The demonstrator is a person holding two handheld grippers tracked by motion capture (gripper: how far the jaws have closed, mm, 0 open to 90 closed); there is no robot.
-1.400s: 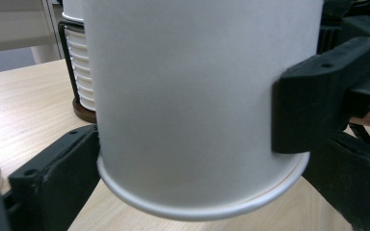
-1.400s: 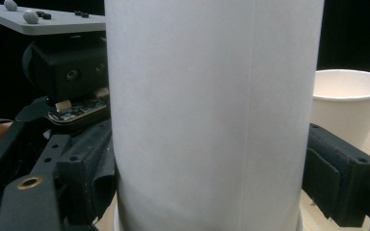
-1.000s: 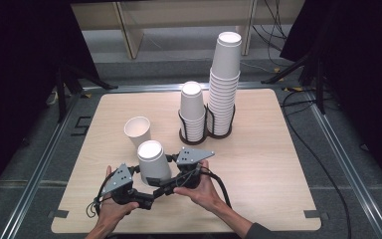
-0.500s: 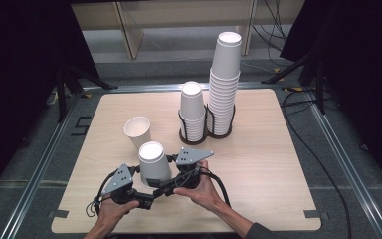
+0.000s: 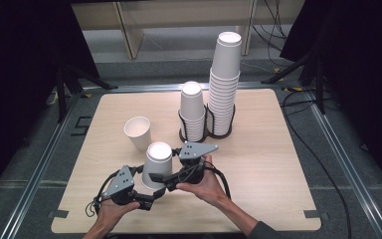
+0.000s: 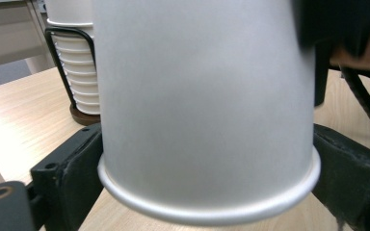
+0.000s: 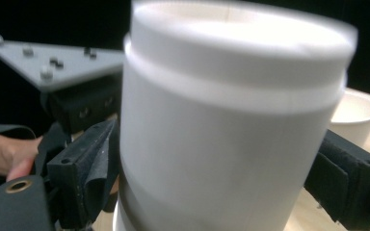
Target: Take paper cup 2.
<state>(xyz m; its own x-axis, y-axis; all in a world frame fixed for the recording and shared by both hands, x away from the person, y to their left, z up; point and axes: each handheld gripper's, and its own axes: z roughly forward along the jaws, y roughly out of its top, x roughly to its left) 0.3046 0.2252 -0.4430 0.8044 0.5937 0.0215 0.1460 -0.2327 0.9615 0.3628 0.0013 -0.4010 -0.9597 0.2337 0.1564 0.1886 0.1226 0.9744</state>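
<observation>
With my left claw (image 6: 207, 192) closing onto the rim of the inverted cup (image 5: 158, 164) near the desk's (image 5: 278, 199) front edge and my right claw (image 7: 217, 183) clamped higher (two nested cups, apparently), separation remains undone.

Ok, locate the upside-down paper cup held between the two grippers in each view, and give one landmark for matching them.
High view: the upside-down cup stands low and left of centre, between both grippers.
Left gripper view: it spans the middle, its rim low between the black jaws.
Right gripper view: it takes up the centre, blurred, between the jaws.
Shared landmark: the upright cup, at the right edge of the right gripper view.
</observation>
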